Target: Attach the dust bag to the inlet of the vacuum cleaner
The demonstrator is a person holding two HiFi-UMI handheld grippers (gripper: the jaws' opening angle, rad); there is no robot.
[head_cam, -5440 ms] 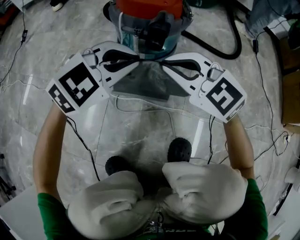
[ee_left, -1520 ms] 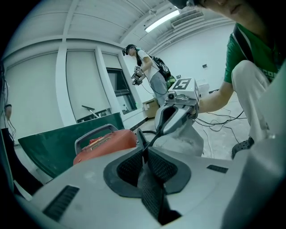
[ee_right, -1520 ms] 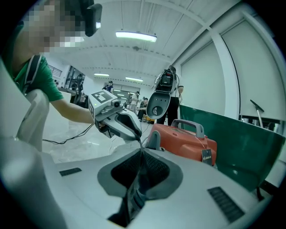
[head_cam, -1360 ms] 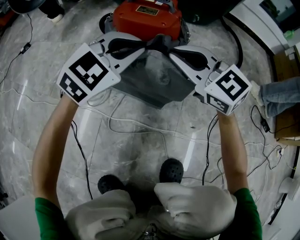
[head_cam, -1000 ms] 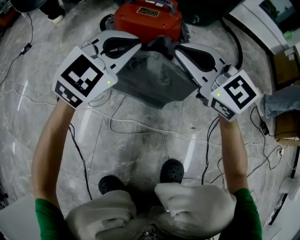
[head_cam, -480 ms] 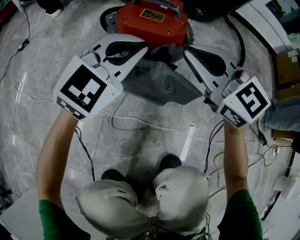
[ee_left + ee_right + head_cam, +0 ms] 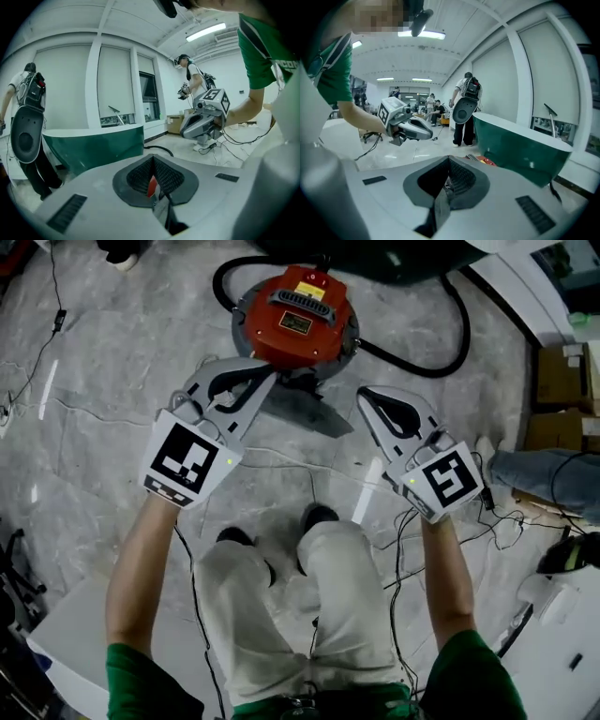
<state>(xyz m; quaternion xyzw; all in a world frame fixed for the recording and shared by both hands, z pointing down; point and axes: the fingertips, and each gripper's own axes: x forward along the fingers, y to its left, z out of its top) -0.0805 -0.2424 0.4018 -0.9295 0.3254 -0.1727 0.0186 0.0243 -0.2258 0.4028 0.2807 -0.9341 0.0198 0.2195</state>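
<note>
A person in a green top is standing on the grey stone floor point(image 7: 122, 371), holding a claw in each hand. The left claw point(image 7: 269, 376) is squeezed tight shut, and nothing is sitting between its two sides. The right claw point(image 7: 367, 397) is squeezed shut too, and it is holding nothing either. Both are pointing away from the person, toward the vacuum cleaner point(image 7: 295, 315). It is a round one with a red top, sitting on the floor in front of the person's feet. The grey dust bag point(image 7: 305, 411) is lying on the near side of the vacuum cleaner, right up against it. The tip of the left claw is showing just over the bag's left corner, and I cannot tell if it is touching. The right claw is hanging off to the right of the bag, apart from it. A black hose point(image 7: 441, 343) is curling round behind the vacuum cleaner.
</note>
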